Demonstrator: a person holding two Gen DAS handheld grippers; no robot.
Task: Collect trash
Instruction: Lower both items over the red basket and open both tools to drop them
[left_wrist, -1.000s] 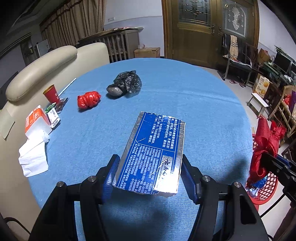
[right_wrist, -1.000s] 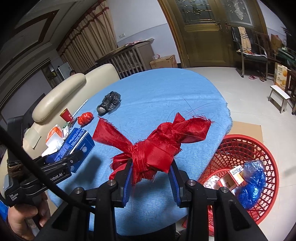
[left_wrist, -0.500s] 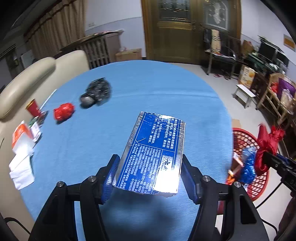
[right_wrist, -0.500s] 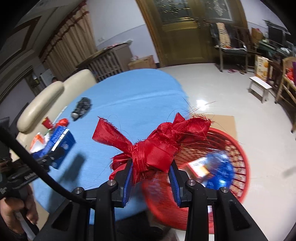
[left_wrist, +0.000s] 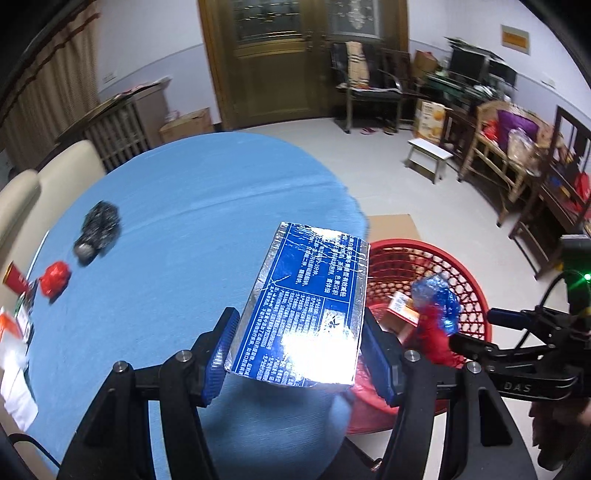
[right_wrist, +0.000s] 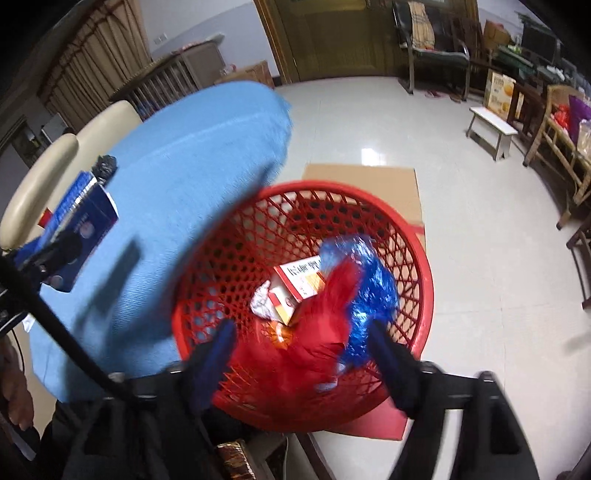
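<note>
1. While the right gripper (right_wrist: 299, 350) hangs over the red basket (right_wrist: 424, 280) on the floor, its jaws are opening, and the red cloth bundle (right_wrist: 325, 332) between them looks blurred and loose, no longer pressed by the pads; I judge it is dropping in.
2. The basket stands just beside the edge of the blue-covered surface (left_wrist: 177, 236), which is likely why it is there: trash can be carried off the edge and let go straight above it. A blue foil wad (right_wrist: 373, 291) and a small printed carton (right_wrist: 301, 278) already lie inside.
3. The left gripper (left_wrist: 299, 354) is partly open but clamped on a blue-and-silver box (left_wrist: 306, 306), pads on its two long sides. Held that way, the box juts forward past the fingertips, so it should fall clear once released.
4. That box hangs over the surface's edge, near the basket rim but not yet above its mouth, so it needs carrying further across before release.
5. Still lying on the surface, well apart from the basket, are a crumpled black bag (left_wrist: 98, 232) and a red wad (left_wrist: 55, 282); judging by these, the collecting is only partly done.
6. One risk: the right gripper sits close over the basket, so the left must avoid bumping it.
</note>
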